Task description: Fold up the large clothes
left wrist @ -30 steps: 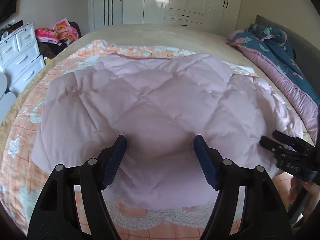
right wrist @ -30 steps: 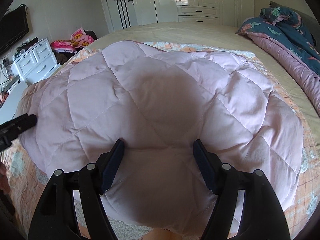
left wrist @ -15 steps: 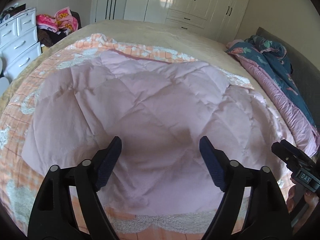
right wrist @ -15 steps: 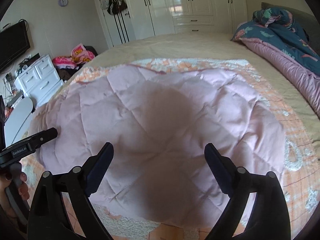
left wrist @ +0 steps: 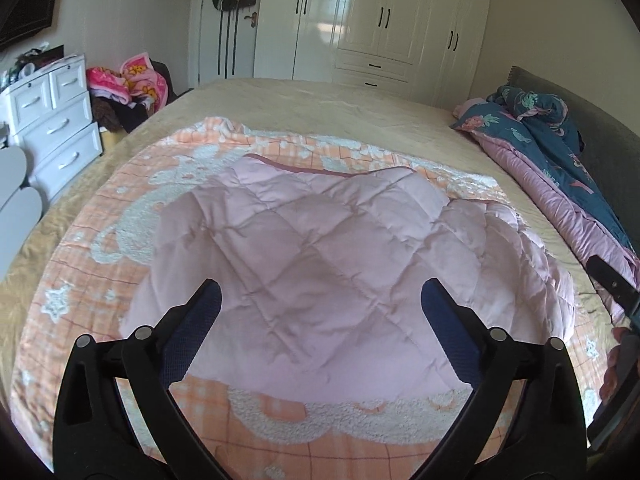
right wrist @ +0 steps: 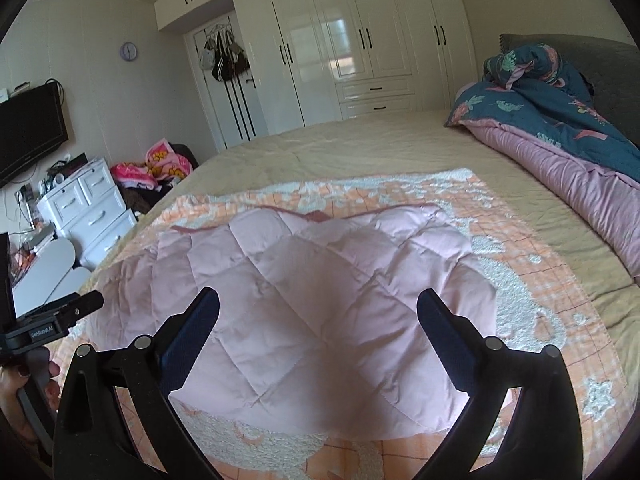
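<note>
We see a wide bed w/ a beige cover (left wrist: 304, 100), and on it an orange-and-white checked fleece blanket (left wrist: 120, 216). On that blanket lies the pale pink quilted padded garment (left wrist: 328, 264), spread mostly flat, near edge twd us, far edge showing a darker pink trim. In the left wrist view its right side is bunched up into thicker folds.

Our guess: it's puffy, soft & light, no stiffness, so it'll sag and billow when lifted. The smooth shell looks a bit slippery, so a shallow pinch could slide off. Best bite is prob. deep on the near hem corners or along a stitched seam, one per side.

Left gripper (left wrist: 320, 312) hangs above the near edge, fingers spread wide, nothing btwn them. Right gripper (right wrist: 318, 312) same: spread wide, empty, over the near hem, not touching fabric.
</note>
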Action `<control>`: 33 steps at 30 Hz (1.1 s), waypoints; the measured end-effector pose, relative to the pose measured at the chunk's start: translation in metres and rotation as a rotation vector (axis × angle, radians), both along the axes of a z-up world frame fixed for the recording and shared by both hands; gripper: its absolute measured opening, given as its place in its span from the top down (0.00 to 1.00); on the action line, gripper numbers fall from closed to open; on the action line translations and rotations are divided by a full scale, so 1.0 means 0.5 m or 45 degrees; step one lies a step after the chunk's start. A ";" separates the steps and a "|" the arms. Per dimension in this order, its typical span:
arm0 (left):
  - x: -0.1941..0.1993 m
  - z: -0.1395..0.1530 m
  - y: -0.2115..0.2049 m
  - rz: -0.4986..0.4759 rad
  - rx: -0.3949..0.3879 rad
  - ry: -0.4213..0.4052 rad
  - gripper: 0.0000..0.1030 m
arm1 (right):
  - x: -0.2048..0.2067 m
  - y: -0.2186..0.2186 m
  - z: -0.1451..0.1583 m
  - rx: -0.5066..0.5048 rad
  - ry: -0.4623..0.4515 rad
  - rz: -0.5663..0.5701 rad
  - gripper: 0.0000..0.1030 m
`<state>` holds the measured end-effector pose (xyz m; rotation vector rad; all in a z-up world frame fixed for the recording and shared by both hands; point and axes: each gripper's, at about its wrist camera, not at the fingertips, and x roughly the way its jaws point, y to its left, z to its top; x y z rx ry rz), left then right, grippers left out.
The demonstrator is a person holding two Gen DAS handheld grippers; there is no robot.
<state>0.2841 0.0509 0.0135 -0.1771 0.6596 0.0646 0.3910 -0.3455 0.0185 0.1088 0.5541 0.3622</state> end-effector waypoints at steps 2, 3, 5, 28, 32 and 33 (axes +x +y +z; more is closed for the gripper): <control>-0.013 -0.001 0.006 0.027 0.029 0.004 0.09 | -0.008 -0.004 0.006 -0.013 -0.018 -0.015 0.04; -0.021 -0.002 0.010 0.034 0.038 0.007 0.09 | -0.011 -0.007 0.010 -0.022 -0.028 -0.021 0.04; -0.032 -0.005 0.018 0.046 0.048 0.012 0.09 | -0.017 -0.013 0.012 -0.024 -0.040 -0.040 0.04; -0.081 -0.107 0.105 0.190 -0.108 0.158 0.09 | -0.063 -0.127 -0.101 0.107 0.171 -0.317 0.04; -0.060 -0.152 0.144 0.216 -0.310 0.206 0.09 | -0.036 -0.153 -0.160 0.209 0.338 -0.364 0.04; -0.053 -0.168 0.160 0.221 -0.408 0.219 0.09 | -0.029 -0.158 -0.173 0.246 0.373 -0.363 0.04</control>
